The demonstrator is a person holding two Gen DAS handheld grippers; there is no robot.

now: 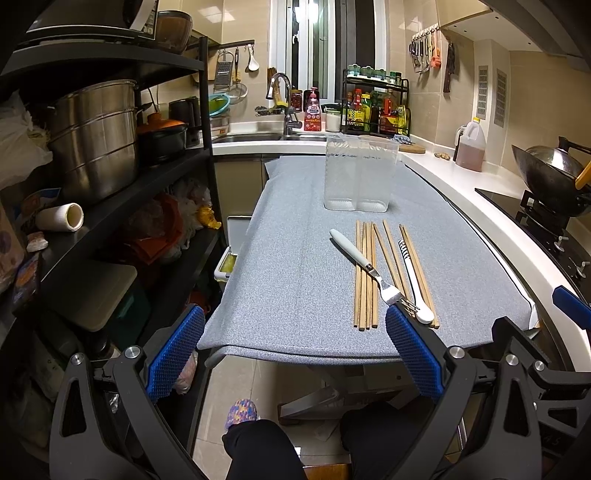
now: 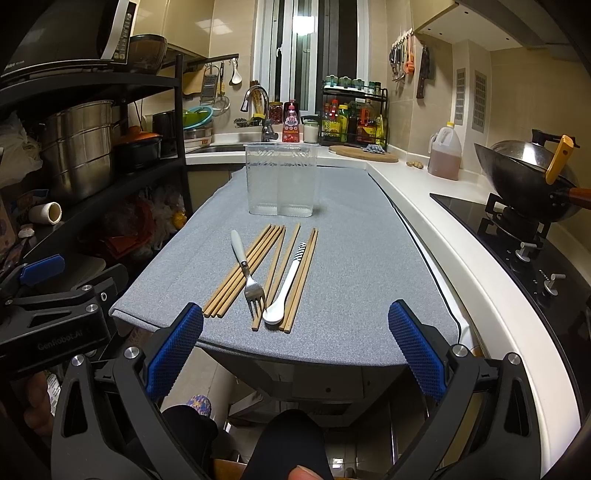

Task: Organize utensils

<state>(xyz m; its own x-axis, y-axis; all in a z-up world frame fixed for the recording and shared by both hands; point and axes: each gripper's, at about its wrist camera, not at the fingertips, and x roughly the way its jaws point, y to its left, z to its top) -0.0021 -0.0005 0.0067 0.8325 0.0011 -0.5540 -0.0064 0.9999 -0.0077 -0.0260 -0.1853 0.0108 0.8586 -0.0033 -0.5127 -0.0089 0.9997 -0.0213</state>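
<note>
Very little here can be read. The one clear piece of lettering is "GenRobot.AI", moulded in pale letters on the black body of the left claw (image 2: pixel 55 325), seen at the left edge of the right wrist view. The red soap bottle (image 1: pixel 314 112) by the sink carries a label with large white characters, but they are too small to make out. The microwave (image 2: pixel 74 33) on top of the black shelf has a white control strip with rows of tiny print and a faint brand mark low on its front; neither can be read. The sauce bottles (image 2: pixel 351 118) in the black spice rack show coloured labels, all illegible.
</note>
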